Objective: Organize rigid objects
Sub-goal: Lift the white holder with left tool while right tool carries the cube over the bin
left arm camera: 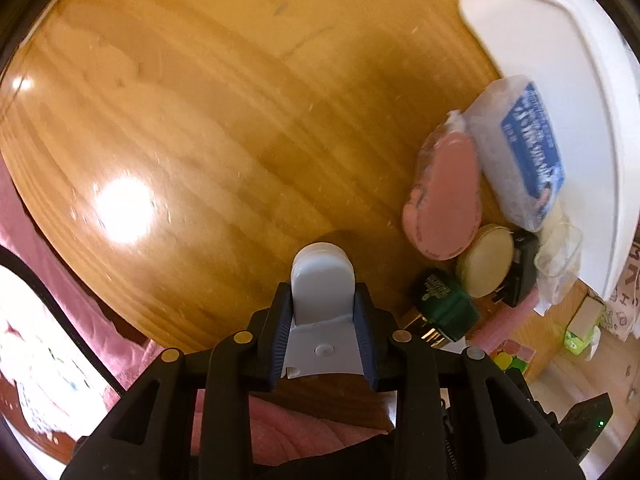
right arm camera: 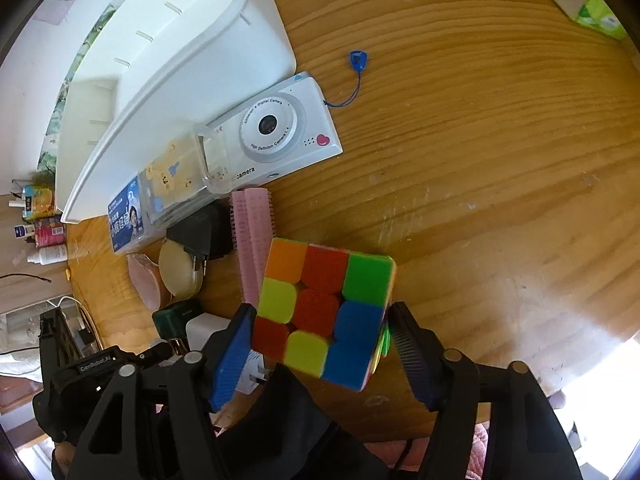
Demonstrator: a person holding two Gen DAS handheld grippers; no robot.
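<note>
My left gripper (left arm camera: 323, 308) is shut on a pale grey plastic piece (left arm camera: 320, 292) with a rounded tip, held just above the wooden table (left arm camera: 200, 120). My right gripper (right arm camera: 320, 336) is shut on a multicoloured puzzle cube (right arm camera: 324, 308), held above the table (right arm camera: 480, 160). A white storage bin stands on the table, at the right edge of the left wrist view (left arm camera: 560, 60) and at the upper left of the right wrist view (right arm camera: 160, 60). Beside the bin lie a white toy camera (right arm camera: 280, 132), a pink hair roller (right arm camera: 252, 240) and a black plug (right arm camera: 200, 232).
Next to the bin also lie a pink wrapped item (left arm camera: 444, 200), a tissue pack (left arm camera: 520, 148), a round cream case (left arm camera: 486, 264), a green charger (left arm camera: 440, 308) and a clear patterned case (right arm camera: 180, 176). Small bottles (right arm camera: 44, 232) stand beyond the table's left edge.
</note>
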